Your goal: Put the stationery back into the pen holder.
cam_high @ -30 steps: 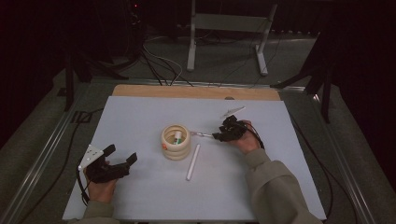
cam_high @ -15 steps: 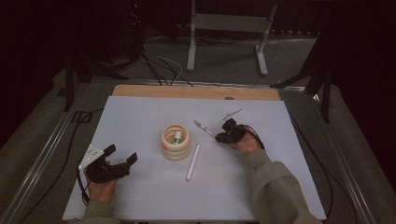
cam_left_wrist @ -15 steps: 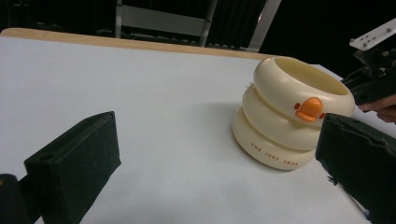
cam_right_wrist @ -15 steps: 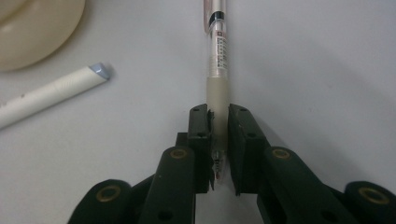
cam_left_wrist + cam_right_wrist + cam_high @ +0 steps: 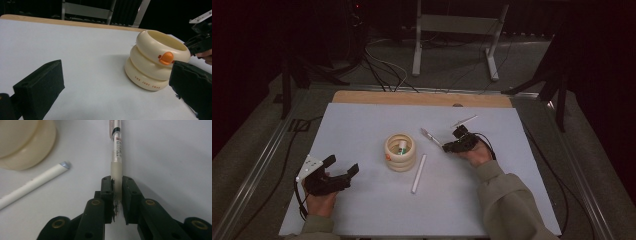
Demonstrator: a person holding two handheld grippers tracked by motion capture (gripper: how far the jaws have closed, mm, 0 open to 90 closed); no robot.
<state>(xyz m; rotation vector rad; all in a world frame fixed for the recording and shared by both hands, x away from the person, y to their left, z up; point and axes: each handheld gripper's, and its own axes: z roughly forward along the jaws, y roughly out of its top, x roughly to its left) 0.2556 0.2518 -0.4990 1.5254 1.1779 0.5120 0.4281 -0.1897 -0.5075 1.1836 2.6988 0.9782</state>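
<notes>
Step in hand: pick-up of a pen. The right claw (image 5: 117,192) is clenched on the tip end of a clear pen (image 5: 116,152), its jaws having just closed with the pen between them. In the high view the right claw (image 5: 451,146) sits right of the table's centre, and the pen (image 5: 430,136) runs from it toward the far left, apparently lying low on the white table (image 5: 362,120).

The cream holder (image 5: 400,152), a stack of three rings, stands just left of the pen's free end, apart from it; something small is already inside. A white pen (image 5: 418,173) lies on the table near the holder's right side. Another white stick (image 5: 465,120) lies beyond the right claw.

The left claw (image 5: 339,172) rests at the near left, jaws standing wide apart with nothing between them, well apart from the holder (image 5: 156,67).

Judgement: grip secured, lift not yet made. The next move calls for raising the pen, tipping it upright and bringing it over the holder's opening.
</notes>
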